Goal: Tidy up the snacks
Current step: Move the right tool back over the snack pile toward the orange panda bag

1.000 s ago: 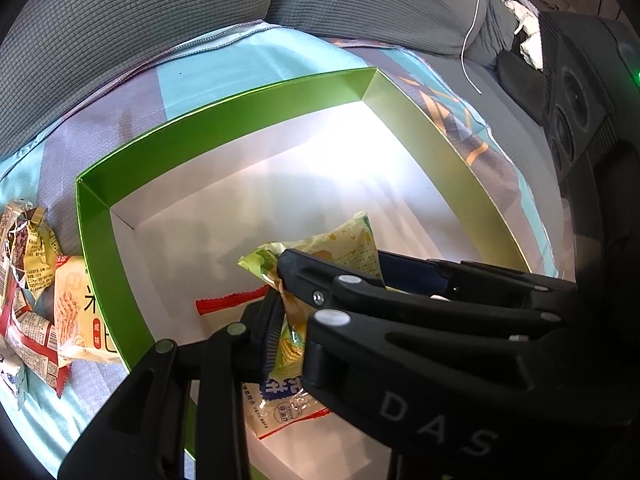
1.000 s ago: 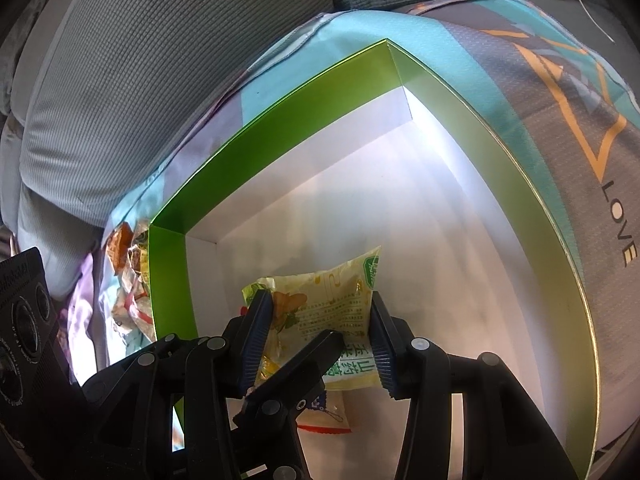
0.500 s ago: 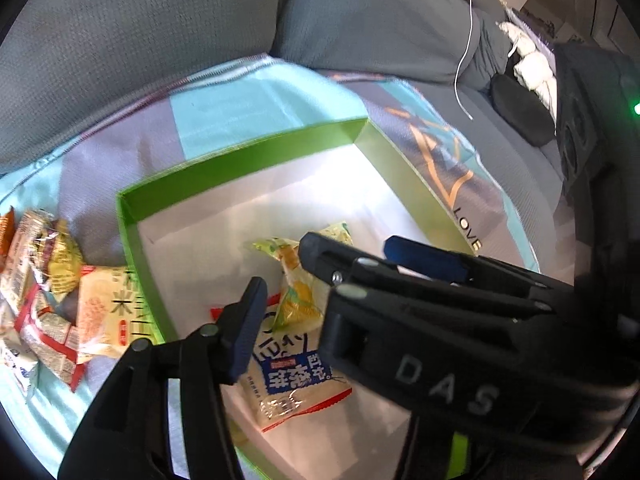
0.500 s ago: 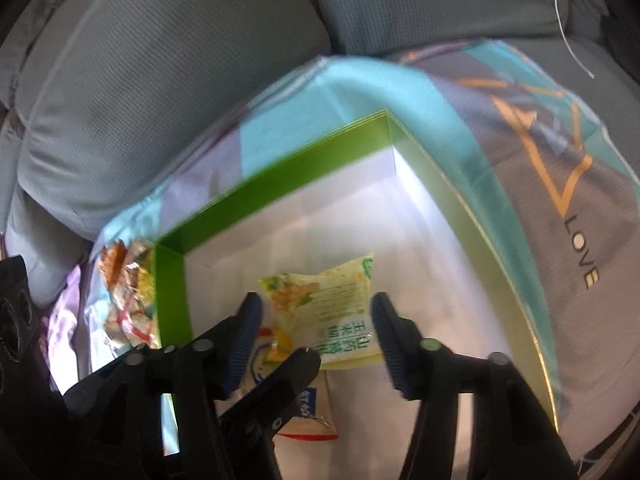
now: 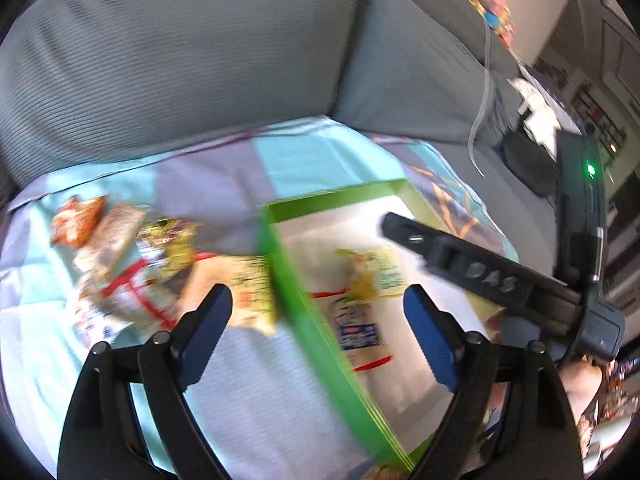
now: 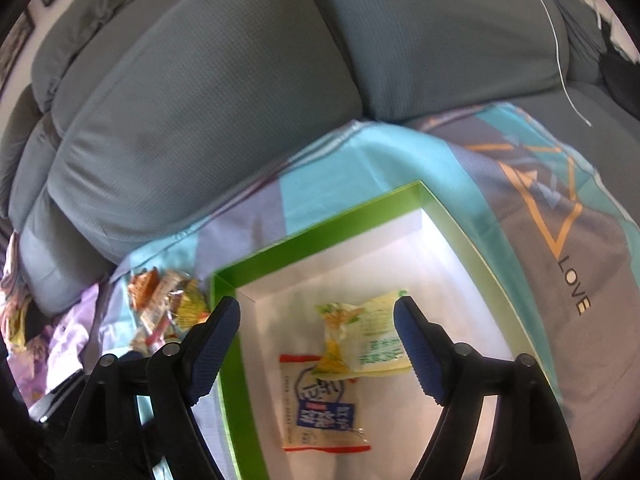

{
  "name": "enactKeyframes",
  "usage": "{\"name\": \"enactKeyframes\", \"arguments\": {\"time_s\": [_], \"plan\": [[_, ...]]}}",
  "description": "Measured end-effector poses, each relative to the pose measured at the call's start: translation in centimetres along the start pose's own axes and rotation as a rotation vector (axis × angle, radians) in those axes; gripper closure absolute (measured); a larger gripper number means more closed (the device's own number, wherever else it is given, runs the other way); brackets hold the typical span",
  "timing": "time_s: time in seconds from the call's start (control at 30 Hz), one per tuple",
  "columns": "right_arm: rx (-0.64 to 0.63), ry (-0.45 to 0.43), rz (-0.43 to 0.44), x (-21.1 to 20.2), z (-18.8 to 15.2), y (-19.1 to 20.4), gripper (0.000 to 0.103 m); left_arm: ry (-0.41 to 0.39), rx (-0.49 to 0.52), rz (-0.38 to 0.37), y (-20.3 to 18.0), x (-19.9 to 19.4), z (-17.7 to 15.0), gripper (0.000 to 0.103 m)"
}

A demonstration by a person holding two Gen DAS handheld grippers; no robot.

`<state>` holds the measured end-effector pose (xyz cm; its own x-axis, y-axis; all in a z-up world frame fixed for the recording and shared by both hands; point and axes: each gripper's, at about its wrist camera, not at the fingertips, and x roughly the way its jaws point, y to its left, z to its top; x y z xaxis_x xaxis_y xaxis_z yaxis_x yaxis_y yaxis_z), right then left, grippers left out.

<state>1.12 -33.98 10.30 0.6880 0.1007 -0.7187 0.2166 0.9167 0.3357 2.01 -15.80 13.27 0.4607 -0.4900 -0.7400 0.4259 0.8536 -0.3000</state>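
Note:
A green box (image 6: 316, 232) with a white inside lies on a patterned cloth on a sofa. In it lie a yellow-green snack packet (image 6: 368, 336) and, partly under it, a white packet with red and blue print (image 6: 320, 404). Both show blurred in the left wrist view: the yellow-green packet (image 5: 368, 276) and the white one (image 5: 356, 332). A pile of loose snack packets (image 5: 140, 264) lies left of the box (image 5: 304, 320); it also shows in the right wrist view (image 6: 164, 304). My left gripper (image 5: 316, 324) is open and empty above the box's left wall. My right gripper (image 6: 316, 340) is open and empty above the box.
Grey sofa cushions (image 6: 200, 92) rise behind the cloth (image 6: 560, 200). A white cable (image 6: 560, 52) hangs over the cushion at the right. The right gripper's body (image 5: 480, 276) crosses the left wrist view at the right. Dark objects (image 5: 528, 164) lie on the sofa farther right.
Both grippers have pulled back and up from the box. The left one swung left and now spans the box's left wall. The yellow-green packet, between the right gripper's jaws a second ago, lies in the box.

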Motion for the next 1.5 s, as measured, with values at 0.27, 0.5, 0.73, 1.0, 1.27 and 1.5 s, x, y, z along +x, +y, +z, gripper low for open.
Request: {"name": "enactKeyframes", "arguments": {"time_s": [0.27,0.5,0.73,1.0,1.27,1.5], "plan": [[-0.039,0.012,0.01,-0.4,-1.7,2.8,0.021,-0.036,-0.143,0.094,6.6,-4.5,-2.8,0.007],[-0.068,0.02,0.045,-1.5,-3.7,5.6,0.021,-0.055,-0.246,0.142,10.5,-7.4,-5.2,0.006],[-0.058,0.108,0.107,-0.7,-5.5,8.1,0.021,-0.087,-0.333,0.171,14.4,-9.2,-6.4,0.006],[-0.169,0.131,0.149,-3.3,-3.2,14.0,0.021,-0.139,-0.419,0.188,17.3,-9.6,-4.7,0.007],[-0.278,0.159,0.267,-3.3,0.7,21.2,0.021,-0.189,-0.5,0.164,21.4,-8.4,-1.3,0.009],[-0.324,0.274,0.312,4.0,2.9,26.0,0.03,-0.133,-0.6,0.123,25.0,-3.4,0.3,0.02]]}}
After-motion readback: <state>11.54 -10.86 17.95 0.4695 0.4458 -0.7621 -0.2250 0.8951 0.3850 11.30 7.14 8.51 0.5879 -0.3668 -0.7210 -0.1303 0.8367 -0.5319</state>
